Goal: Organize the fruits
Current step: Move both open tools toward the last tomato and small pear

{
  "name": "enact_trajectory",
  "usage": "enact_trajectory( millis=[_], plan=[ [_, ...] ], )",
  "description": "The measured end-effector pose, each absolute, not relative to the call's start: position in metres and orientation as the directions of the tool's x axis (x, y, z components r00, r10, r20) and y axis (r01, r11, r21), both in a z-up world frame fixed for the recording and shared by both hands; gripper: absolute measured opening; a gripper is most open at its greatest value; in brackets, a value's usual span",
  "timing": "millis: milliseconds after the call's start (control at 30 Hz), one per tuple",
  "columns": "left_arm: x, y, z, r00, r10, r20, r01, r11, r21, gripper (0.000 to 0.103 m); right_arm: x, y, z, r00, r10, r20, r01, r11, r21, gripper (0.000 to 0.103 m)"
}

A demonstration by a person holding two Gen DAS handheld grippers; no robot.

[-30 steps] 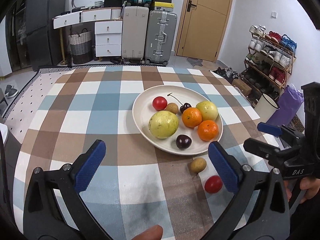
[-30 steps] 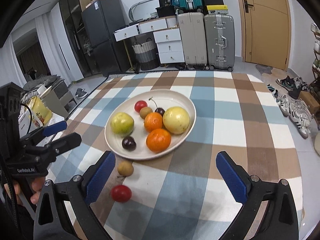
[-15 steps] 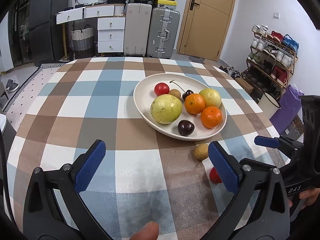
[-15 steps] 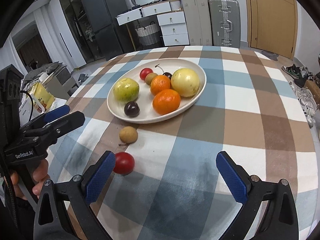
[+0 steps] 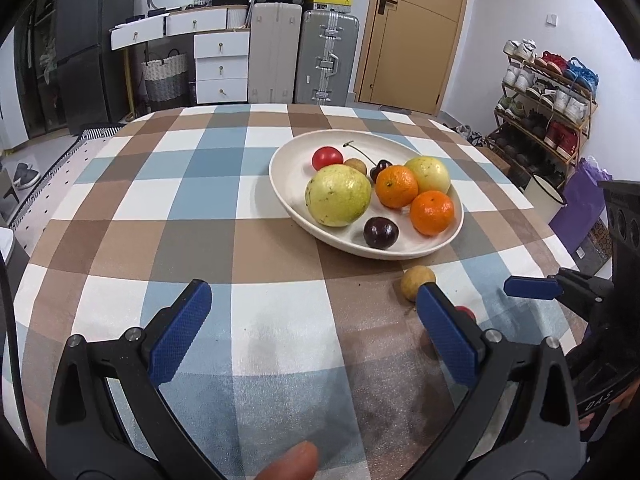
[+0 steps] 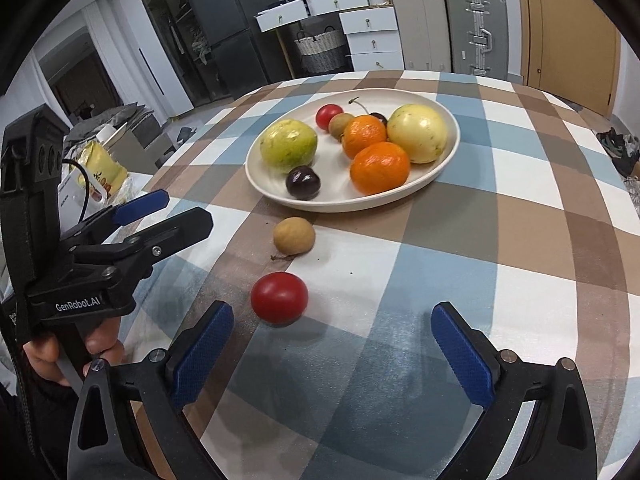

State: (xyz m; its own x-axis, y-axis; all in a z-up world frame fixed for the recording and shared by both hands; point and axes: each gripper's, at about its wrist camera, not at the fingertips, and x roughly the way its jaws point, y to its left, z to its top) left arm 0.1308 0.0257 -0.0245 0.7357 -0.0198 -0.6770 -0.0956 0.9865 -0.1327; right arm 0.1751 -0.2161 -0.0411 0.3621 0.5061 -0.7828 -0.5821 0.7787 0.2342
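A white plate (image 6: 340, 197) (image 5: 285, 168) on the checked tablecloth holds two yellow-green fruits, two oranges, dark cherries, a small red tomato and a small brown fruit. Two fruits lie loose in front of it: a brown round fruit (image 6: 294, 236) (image 5: 416, 280) and a red tomato (image 6: 279, 298). My right gripper (image 6: 332, 314) is open, low over the cloth, with the tomato just ahead of its left finger. My left gripper (image 5: 312, 296) is open and empty; its right finger hides most of the tomato (image 5: 466, 312). Each gripper shows in the other's view, the left gripper (image 6: 182, 208) and the right gripper (image 5: 552, 284).
The table's right edge drops off near a purple bag (image 5: 580, 200) and a shoe rack (image 5: 548, 112). Suitcases (image 5: 304, 60), white drawers (image 5: 220, 68) and a door (image 5: 412, 32) stand beyond the far edge. A yellow packet (image 6: 100, 168) lies off the table's left side.
Both grippers have dropped lower and come closer to the table. The loose red tomato now sits much nearer my right gripper's fingers. Both stay open.
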Motion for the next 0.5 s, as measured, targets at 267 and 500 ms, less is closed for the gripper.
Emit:
enact_trajectory(
  millis=[267,500],
  plan=[
    [0.131,0.024,-0.028,0.731,-0.036,-0.681,-0.071,0.989,-0.128,0.102,0.171,-0.202,-0.047,0.373,0.463,-0.804,-0.614,0.773,0.160,0.096],
    [0.132,0.021,-0.029,0.732,-0.045,-0.679,-0.057,0.990,-0.127,0.102,0.171,-0.194,-0.049,0.414,0.426,-0.804,-0.631,0.771,0.083,0.087]
  ],
)
